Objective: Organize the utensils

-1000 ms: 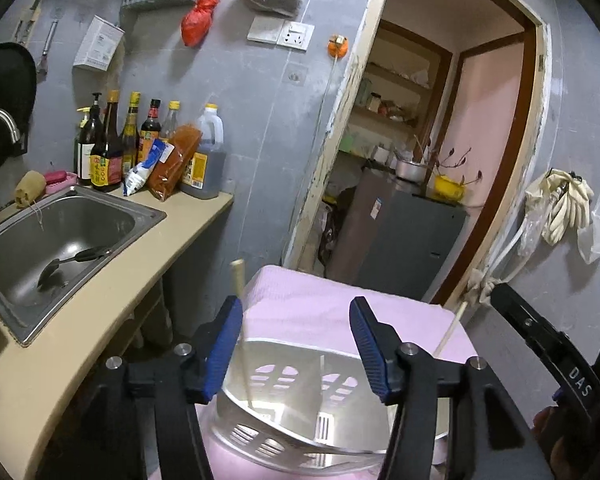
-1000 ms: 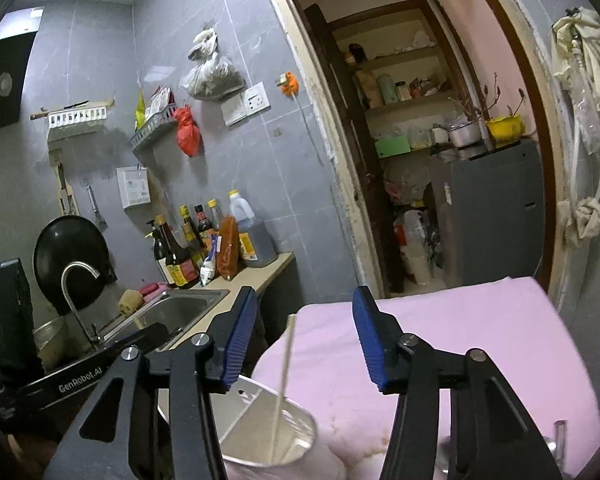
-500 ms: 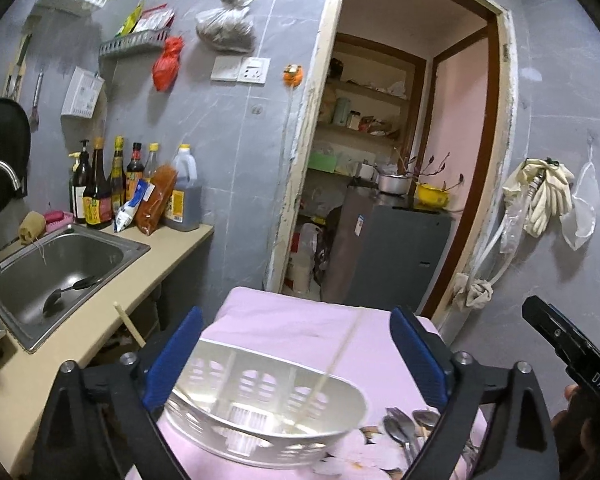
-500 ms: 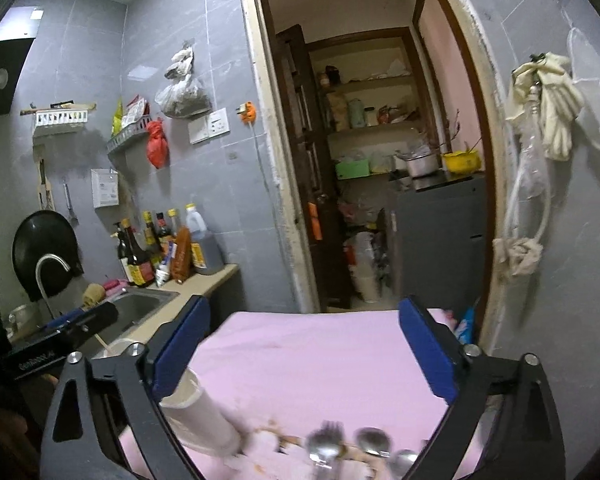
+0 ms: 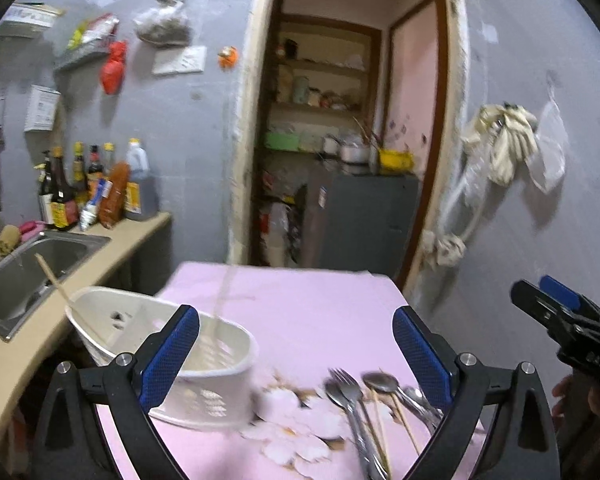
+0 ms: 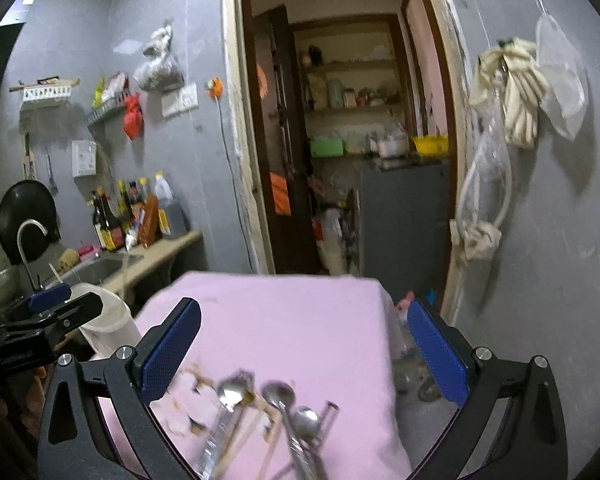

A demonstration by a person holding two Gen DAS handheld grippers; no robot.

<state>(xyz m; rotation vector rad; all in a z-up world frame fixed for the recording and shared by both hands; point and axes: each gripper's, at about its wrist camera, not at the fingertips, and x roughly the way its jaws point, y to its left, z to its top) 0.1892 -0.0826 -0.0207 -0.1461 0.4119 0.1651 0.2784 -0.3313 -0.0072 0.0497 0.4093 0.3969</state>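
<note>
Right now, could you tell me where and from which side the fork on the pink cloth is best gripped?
Grip the fork on its narrow handle, below the tines, coming from above with the jaws across it. It lies flat in the pile, tines toward the doorway, with spoons and chopsticks close alongside, so a side approach would probably catch them.

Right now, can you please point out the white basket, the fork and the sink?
white basket (image 5: 204, 364), left wrist view, on its outer side wall.
fork (image 5: 342, 380), left wrist view, on its prongs.
sink (image 5: 24, 272), left wrist view, on the bare steel inside.
</note>
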